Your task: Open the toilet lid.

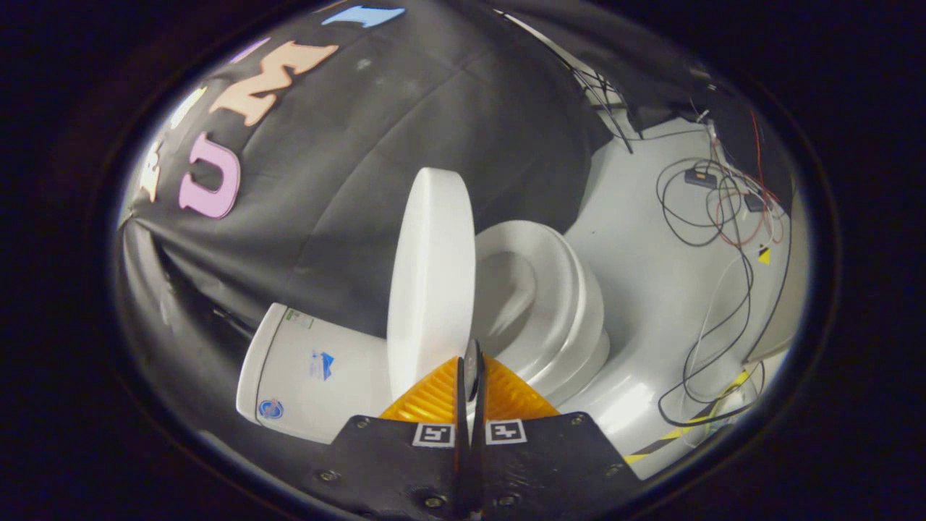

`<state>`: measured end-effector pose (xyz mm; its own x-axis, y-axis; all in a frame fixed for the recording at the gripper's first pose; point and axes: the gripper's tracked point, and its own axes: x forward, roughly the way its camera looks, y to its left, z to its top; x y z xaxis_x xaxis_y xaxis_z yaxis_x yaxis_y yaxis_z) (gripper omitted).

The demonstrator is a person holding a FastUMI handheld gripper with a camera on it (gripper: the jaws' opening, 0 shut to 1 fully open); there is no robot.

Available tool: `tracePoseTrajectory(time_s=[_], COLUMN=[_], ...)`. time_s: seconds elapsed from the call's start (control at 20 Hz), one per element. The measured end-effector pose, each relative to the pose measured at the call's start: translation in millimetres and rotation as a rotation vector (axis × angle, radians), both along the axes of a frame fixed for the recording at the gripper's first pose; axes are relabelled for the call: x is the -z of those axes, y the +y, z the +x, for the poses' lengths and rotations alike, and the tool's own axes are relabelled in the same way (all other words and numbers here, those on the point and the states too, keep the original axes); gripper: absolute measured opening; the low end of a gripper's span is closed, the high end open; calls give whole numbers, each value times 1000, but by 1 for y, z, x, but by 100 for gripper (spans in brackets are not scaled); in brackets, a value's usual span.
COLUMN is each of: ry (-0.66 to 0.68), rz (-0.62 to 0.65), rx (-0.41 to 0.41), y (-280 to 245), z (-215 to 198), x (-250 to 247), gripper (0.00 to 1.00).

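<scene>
Beyond and left of the fingers lies the toilet tank (304, 376). Just ahead of the tongs (471, 369), the toilet lid (430, 282) stands raised on edge, its long axis running straight away from them and its near rim at the tips. The 2 fingers are closed to a narrow slit, seemingly nipping that rim. Right of the lid, the toilet seat (557, 304) and bowl lie uncovered.

Tongs (470, 369) nearly closed, seemingly pinching the raised toilet lid's (432, 275) edge above the bowl (557, 304).
</scene>
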<state>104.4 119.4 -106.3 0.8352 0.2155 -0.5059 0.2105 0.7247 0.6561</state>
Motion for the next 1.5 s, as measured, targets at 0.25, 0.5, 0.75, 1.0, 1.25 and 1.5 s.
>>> tracePoseTrajectory(time_s=[0.25,0.5,0.75,1.0,1.25,1.5], ry=[-57,-93,-152,-205,-237,-271], rz=[-50,-100,-213,-327,-333,-385], rx=[-38,-73,-119,-159,-176,-203], y=[16,26,45,59,73,85], z=[-1,-5,-7,-9,-11,-14], x=[-23,-41,-62,-76,-88,-100], gripper=[1,1,1,2,2,2])
